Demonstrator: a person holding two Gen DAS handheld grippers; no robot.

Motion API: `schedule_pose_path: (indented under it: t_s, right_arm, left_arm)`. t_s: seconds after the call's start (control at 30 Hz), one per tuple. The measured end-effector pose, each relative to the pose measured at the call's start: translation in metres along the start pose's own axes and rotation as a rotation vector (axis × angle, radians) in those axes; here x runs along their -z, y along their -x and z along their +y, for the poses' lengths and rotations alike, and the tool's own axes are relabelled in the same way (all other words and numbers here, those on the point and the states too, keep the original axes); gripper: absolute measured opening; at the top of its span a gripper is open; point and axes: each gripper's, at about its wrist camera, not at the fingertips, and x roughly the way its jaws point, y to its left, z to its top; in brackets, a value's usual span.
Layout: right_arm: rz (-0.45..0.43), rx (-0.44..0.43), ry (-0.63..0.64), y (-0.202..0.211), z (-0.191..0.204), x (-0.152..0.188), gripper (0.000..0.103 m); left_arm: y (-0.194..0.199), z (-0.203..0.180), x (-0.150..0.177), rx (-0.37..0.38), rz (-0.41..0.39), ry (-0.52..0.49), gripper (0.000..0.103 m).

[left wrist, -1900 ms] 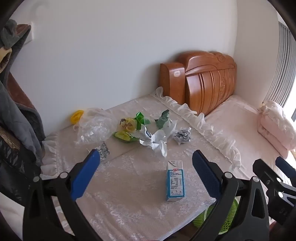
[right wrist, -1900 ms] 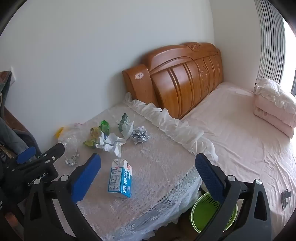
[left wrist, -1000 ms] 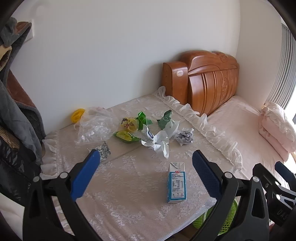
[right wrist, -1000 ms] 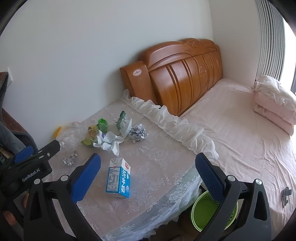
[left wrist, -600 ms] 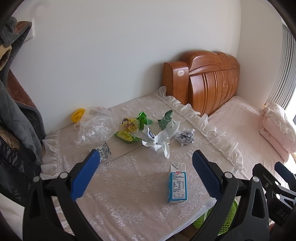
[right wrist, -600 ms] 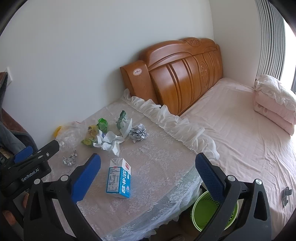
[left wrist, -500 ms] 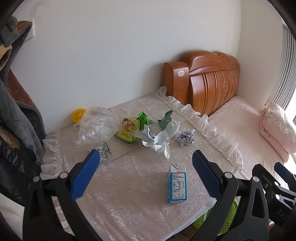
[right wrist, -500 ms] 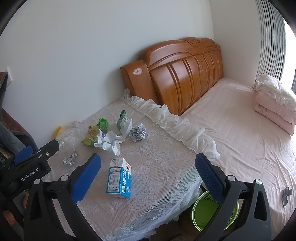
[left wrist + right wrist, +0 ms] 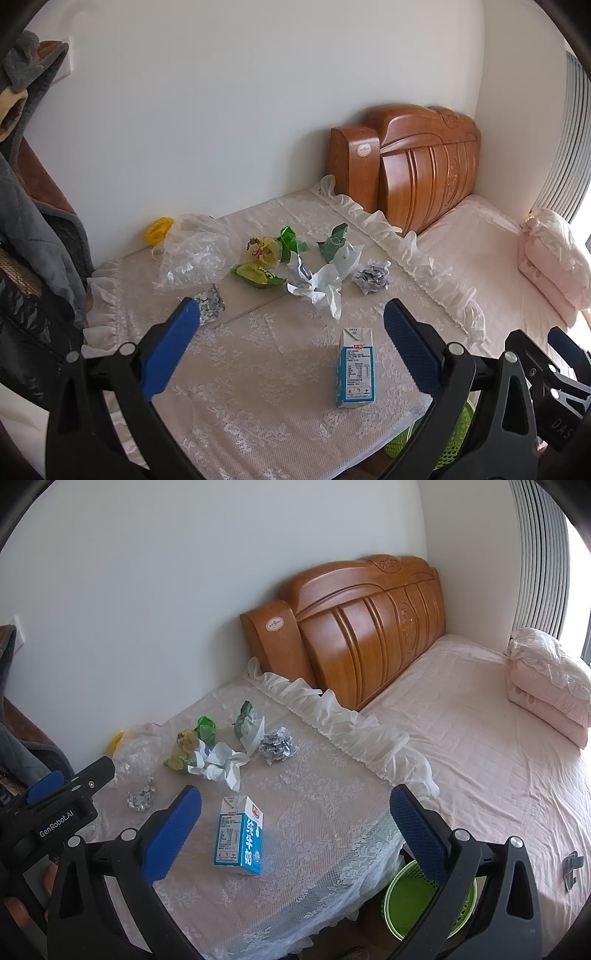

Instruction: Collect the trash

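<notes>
On the lace-covered table (image 9: 258,369) the trash runs left to right: a crumpled clear plastic bag (image 9: 195,254) with a small yellow object (image 9: 159,229) behind it near the wall, a foil ball (image 9: 210,305) just in front of the bag, yellow-green snack wrappers (image 9: 258,264), a crumpled white tissue (image 9: 317,288), a green-and-white pouch (image 9: 338,245) and a grey paper wad (image 9: 371,278). Nearer the front edge, apart from the cluster, a blue milk carton (image 9: 355,369) stands upright. A green basket (image 9: 424,904) sits on the floor below the table's right corner, beside the bed (image 9: 498,746).

The left gripper (image 9: 288,343) hangs above the table with its blue pads spread wide and nothing between them; the right gripper (image 9: 295,823) is likewise spread and empty, with the carton low between its pads in its own view. No piece has been collected yet, by the look of it.

The risks lie mostly in the materials. The carton is tall and narrow — one pad touching first could tip it toward the table edge. The tissue and wrappers are light and lie touching, so a pinch may lift two at once or drag a neighbour away. The lace could also snag in the pads. The basket is partly hidden under the overhang, so a release could miss it.
</notes>
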Motion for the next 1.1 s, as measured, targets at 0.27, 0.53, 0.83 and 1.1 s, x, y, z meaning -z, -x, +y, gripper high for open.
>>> schedule_pose_path:
  t_s: [0.27,0.53,0.83,1.1]
  right_arm:
    - [-0.001,0.003,0.0,0.0019,-0.0003,-0.0005,0.101]
    - [-0.005,0.003,0.0,0.0045,-0.001,-0.0024,0.101]
    - [-0.011,-0.008,0.001,0.0066,0.0004,-0.0038,0.101]
    - [0.001,-0.01,0.007,0.0034,0.0052,-0.0044,0.101]
  left_arm:
    - [-0.0003,0.0007,-0.0006,0.0,0.001,-0.001,0.095]
    - [0.0005,0.0,0.0011,0.003,0.001,0.002,0.095]
    - [0.0007,0.0008,0.0004,-0.001,0.005,0.002,0.095]
    - [0.0003,0.005,0.0011,-0.006,0.015,0.01,0.095]
